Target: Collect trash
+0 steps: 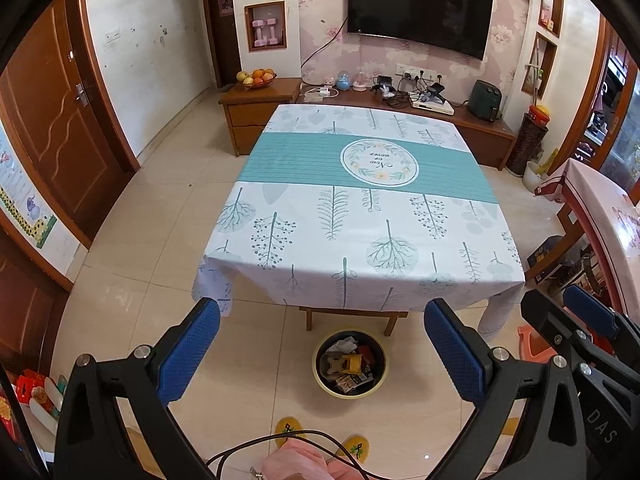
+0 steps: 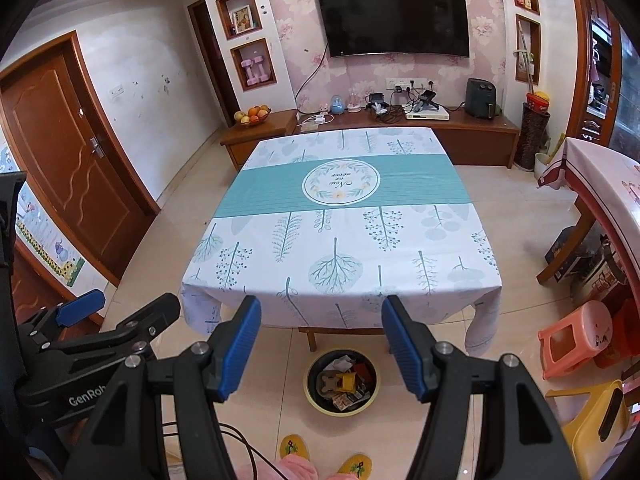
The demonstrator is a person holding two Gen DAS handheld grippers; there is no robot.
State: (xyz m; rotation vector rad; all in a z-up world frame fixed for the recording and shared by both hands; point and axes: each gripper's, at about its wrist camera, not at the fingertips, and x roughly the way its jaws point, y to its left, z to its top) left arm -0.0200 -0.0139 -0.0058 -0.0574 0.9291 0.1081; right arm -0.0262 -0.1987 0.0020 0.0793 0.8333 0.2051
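1. Both tools hover side by side at the near edge of the cloth-covered counter (image 1: 360, 216), whose top shows no trash.
2. The left tool (image 1: 322, 344) has its blue pads spread wide, with nothing between them.
3. The right tool (image 2: 320, 344) likewise stands apart and empty, though less wide.
4. The trash sits in a round bin (image 2: 342, 384) on the floor just in front of the counter, below and ahead of both tools.
5. In each wrist view the bin lies almost centred between the fingers, so neither hand looks clearly nearer; the job appears all but done.
6. The person's yellow slippers (image 2: 294, 446) stand just behind the bin.
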